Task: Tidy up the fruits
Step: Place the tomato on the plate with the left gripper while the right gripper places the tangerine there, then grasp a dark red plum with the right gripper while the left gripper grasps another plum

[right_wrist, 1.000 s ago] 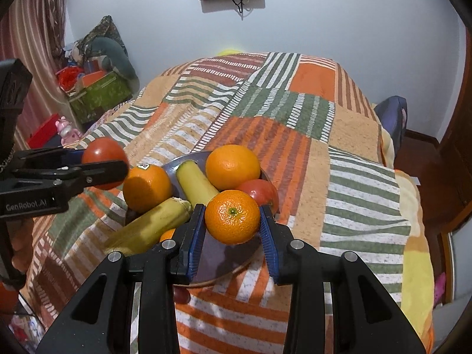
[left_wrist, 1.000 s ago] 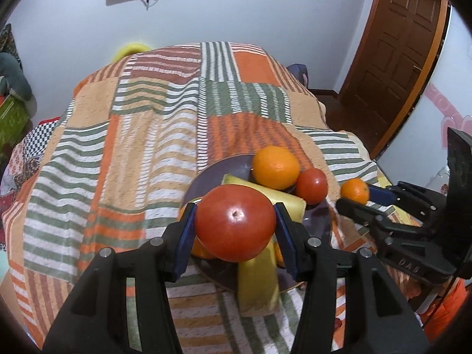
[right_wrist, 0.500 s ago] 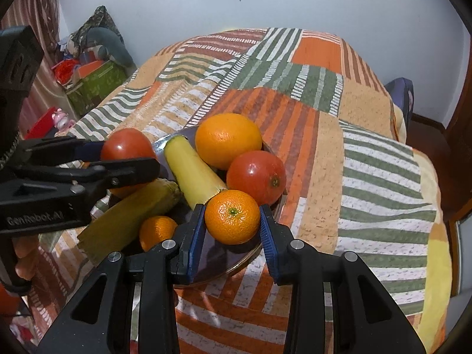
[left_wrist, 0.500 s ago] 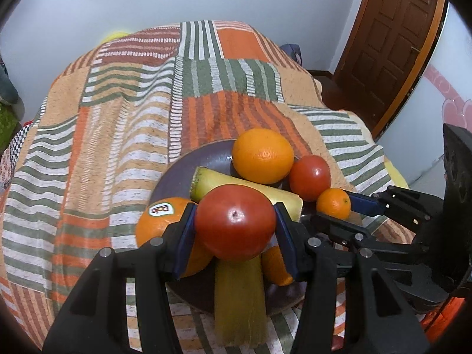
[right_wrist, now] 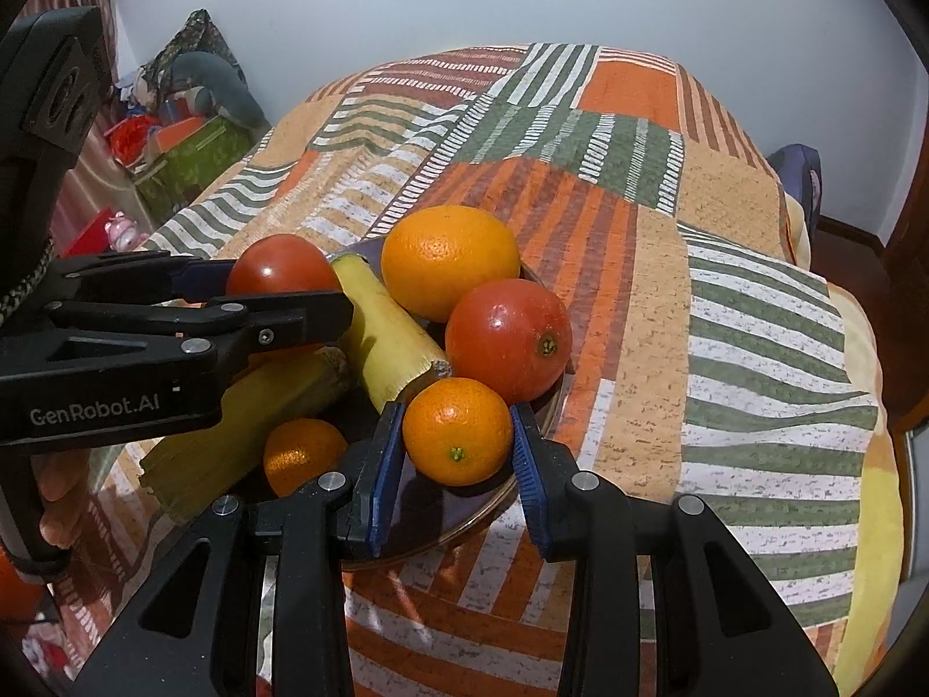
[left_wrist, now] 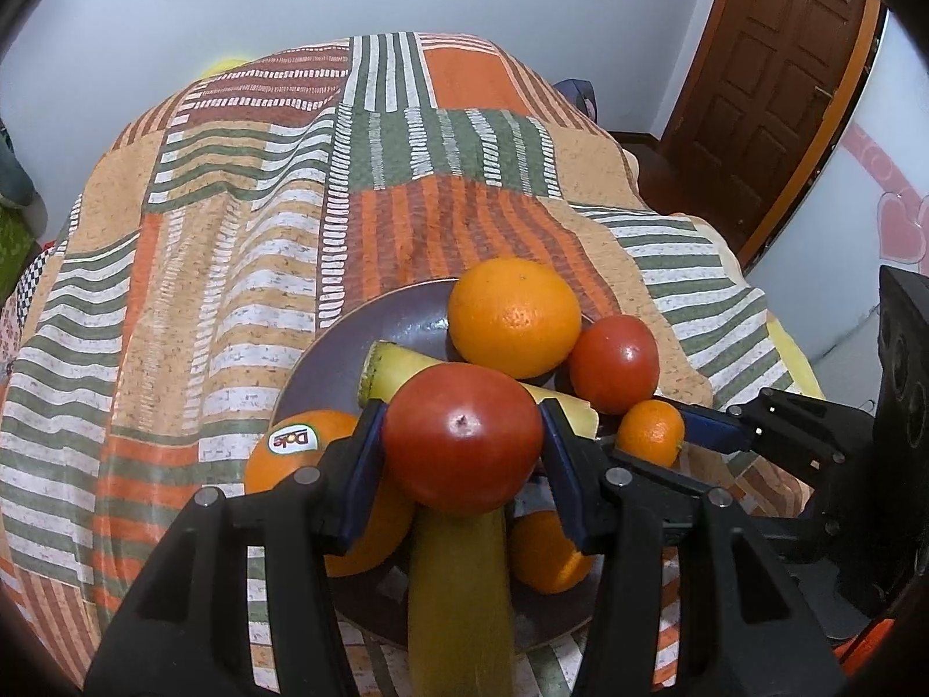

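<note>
Risk, judged from the present layout: the dark round metal plate (right_wrist: 540, 406) is already crowded, and round fruit set on sloping neighbours can roll off its rim onto the striped patchwork bedspread (right_wrist: 755, 348). The soft bed under the plate adds to this; pressing down during release could tilt the plate. A second risk is collision: both tools work over the same small area, and the left tool's black finger crosses just beside the right tool's load.

Left tongs (left_wrist: 461, 441): closed on a large red tomato (left_wrist: 461, 435), held above the near half of the plate. Directly below it lies a yellow peeled-end banana (left_wrist: 458, 598); a second banana piece (left_wrist: 389, 372) lies just behind. A large orange with a Dole sticker (left_wrist: 302, 447) sits just left of the near-left blue pad.

Right tongs (right_wrist: 456, 441): closed on a small orange mandarin (right_wrist: 456, 433), low over the near right rim of the plate. Whether the mandarin already touches the plate cannot be told. It sits just beside a second red tomato (right_wrist: 508, 337), which lies on the plate's right side. A large plain orange (right_wrist: 450, 261) occupies the far side, and another small mandarin (right_wrist: 302, 453) lies at the near left.

Release each fruit only where a flat gap exists, one tool at a time.
</note>
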